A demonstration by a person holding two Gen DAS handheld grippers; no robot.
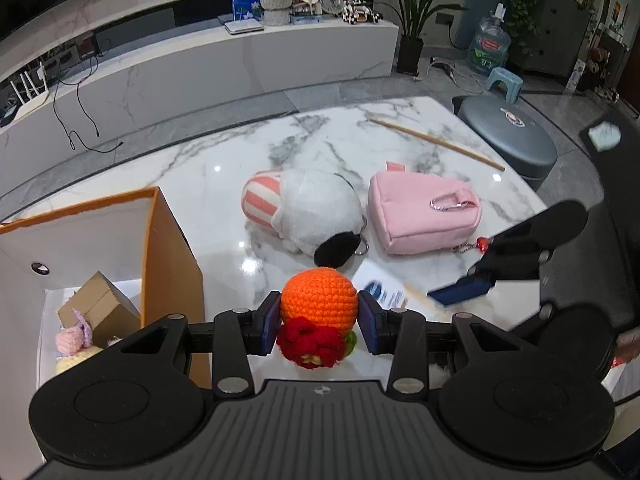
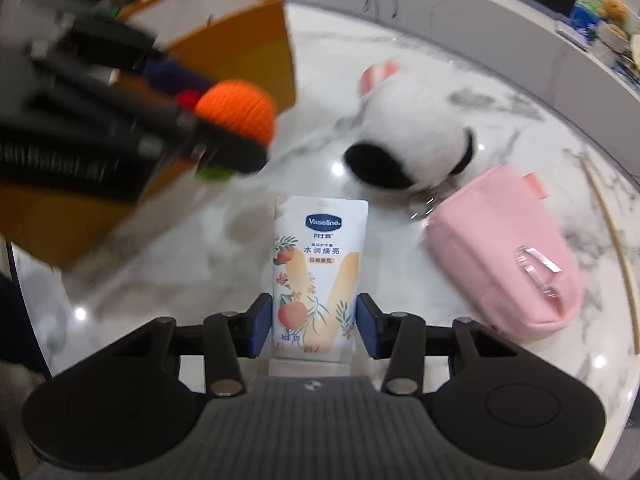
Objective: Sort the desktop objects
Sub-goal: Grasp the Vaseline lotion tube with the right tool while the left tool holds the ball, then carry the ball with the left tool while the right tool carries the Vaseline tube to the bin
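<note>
Left wrist view: left hand-held gripper (image 1: 319, 322) pinches the crochet orange (image 1: 319, 300) low centre, beside the box (image 1: 168, 240) at left. The ball is soft and round, so it may squirm out before reaching the box. Right wrist view: right hand-held gripper (image 2: 308, 326) straddles the hand cream tube (image 2: 318, 276) on the bench (image 2: 500, 128), pads not clearly touching, so a lift now could slip. Only this view shows the tube fully; only the left shows inside the box.

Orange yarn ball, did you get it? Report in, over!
Left gripper shut on orange yarn ball, beside the orange box. Right gripper straddles the Vaseline tube, grip unclear. Plush dog and pink pouch remain on the table.
</note>
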